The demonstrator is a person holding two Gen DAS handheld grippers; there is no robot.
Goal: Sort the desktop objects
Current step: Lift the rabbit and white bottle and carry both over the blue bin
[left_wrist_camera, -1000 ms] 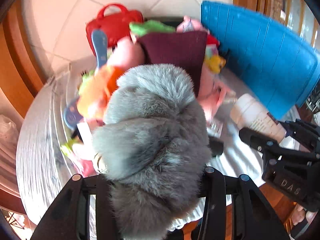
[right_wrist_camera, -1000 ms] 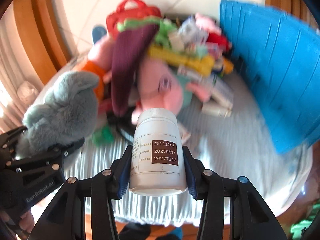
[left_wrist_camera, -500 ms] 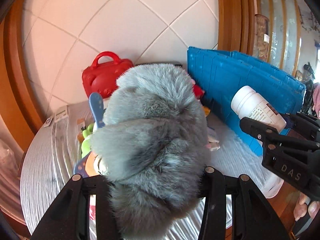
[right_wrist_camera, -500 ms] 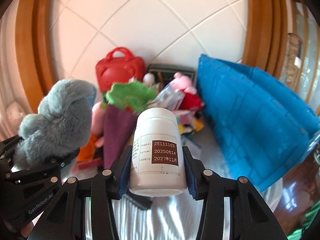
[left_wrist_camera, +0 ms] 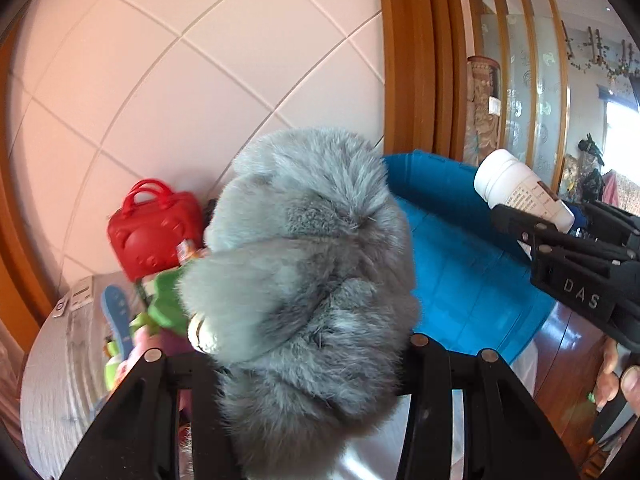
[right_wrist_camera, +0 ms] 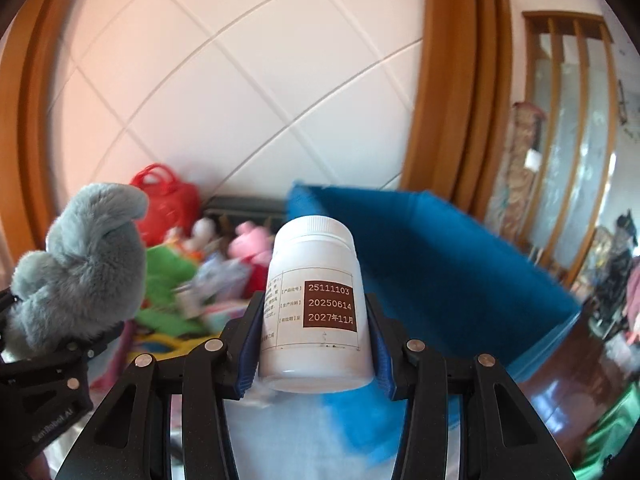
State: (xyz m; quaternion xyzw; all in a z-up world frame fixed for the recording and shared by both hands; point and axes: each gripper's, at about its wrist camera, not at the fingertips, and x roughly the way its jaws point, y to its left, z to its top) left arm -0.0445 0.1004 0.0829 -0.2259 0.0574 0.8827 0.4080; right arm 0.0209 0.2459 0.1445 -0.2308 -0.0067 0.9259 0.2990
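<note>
The left gripper (left_wrist_camera: 304, 364) is clamped on a grey plush toy (left_wrist_camera: 308, 280), held aloft left of the blue bin (left_wrist_camera: 460, 280). Judged soft, light and compressible; a grip across the thick body is sound, since loose limbs would slip through. The right gripper (right_wrist_camera: 314, 352) is closed on a white bottle (right_wrist_camera: 314, 308), upright, near the bin's left wall. Judged rigid and smooth; hold mid-body below the cap, squarely, or it may rotate. The left wrist view alone shows the person's fingers (left_wrist_camera: 624, 376) on the right handle; the right wrist view alone shows the bottle's dated label and the toy pile (right_wrist_camera: 208, 272) unobstructed.
</note>
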